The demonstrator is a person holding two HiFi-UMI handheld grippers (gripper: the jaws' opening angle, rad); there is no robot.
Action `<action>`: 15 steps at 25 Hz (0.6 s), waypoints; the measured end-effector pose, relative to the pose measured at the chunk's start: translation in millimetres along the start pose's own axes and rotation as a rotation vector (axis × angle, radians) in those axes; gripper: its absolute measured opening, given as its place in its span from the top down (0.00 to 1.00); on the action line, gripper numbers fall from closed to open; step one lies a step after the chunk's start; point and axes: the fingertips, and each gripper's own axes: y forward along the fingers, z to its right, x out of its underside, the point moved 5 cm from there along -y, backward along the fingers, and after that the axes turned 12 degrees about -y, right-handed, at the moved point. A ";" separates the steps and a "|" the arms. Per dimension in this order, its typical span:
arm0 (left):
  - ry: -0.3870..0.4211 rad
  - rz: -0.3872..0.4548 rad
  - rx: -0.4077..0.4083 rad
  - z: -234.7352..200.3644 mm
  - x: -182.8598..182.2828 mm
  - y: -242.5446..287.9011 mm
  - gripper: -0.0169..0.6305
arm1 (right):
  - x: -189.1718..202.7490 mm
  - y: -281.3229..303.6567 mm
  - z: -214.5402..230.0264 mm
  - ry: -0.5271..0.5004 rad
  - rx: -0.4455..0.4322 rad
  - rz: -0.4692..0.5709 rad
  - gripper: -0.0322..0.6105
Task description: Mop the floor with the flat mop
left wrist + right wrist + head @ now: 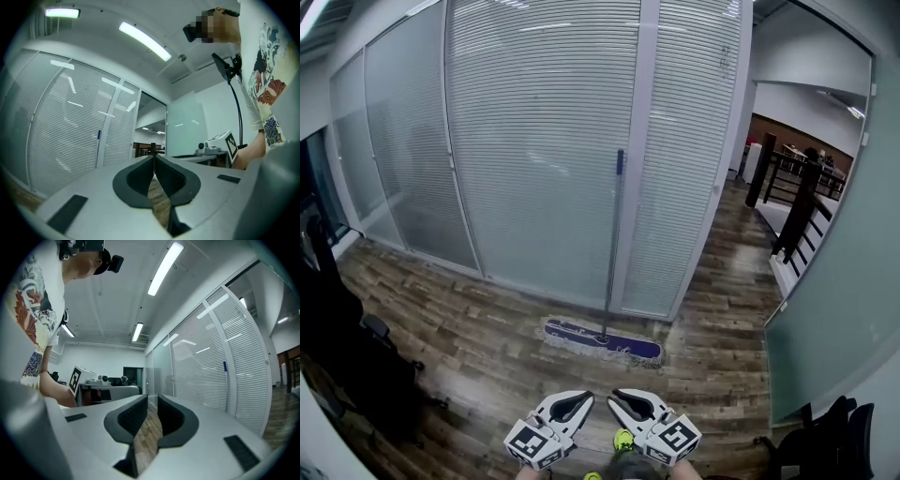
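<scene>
Our left gripper [582,402] and right gripper [618,400] sit side by side, both with jaws closed on nothing. The flat mop [604,341] stands at twelve o'clock, pad on the wooden floor [469,314], handle [615,234] leaning on the glass partition [534,131]. We should open both jaws and take the handle high and low. A black chair [347,366] crowds nine o'clock, a railing [795,202] two o'clock; the path between looks free.

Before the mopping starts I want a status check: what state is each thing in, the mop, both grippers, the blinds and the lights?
flat mop: propped upright against the partition, head flat on the floor, not held.
left gripper: shut, empty.
right gripper: shut, empty.
blinds: slats closed.
ceiling light: on.
</scene>
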 end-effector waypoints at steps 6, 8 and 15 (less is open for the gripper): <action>-0.004 -0.016 -0.046 -28.0 0.1 11.6 0.95 | 12.5 26.5 23.4 0.022 -0.038 -0.005 0.86; -0.002 -0.024 -0.052 -37.2 -1.6 24.0 0.95 | 15.8 33.6 37.9 0.028 -0.045 -0.004 0.86; 0.005 -0.055 -0.063 -68.6 -5.0 80.8 0.95 | 31.0 50.1 100.2 0.058 -0.056 0.010 0.86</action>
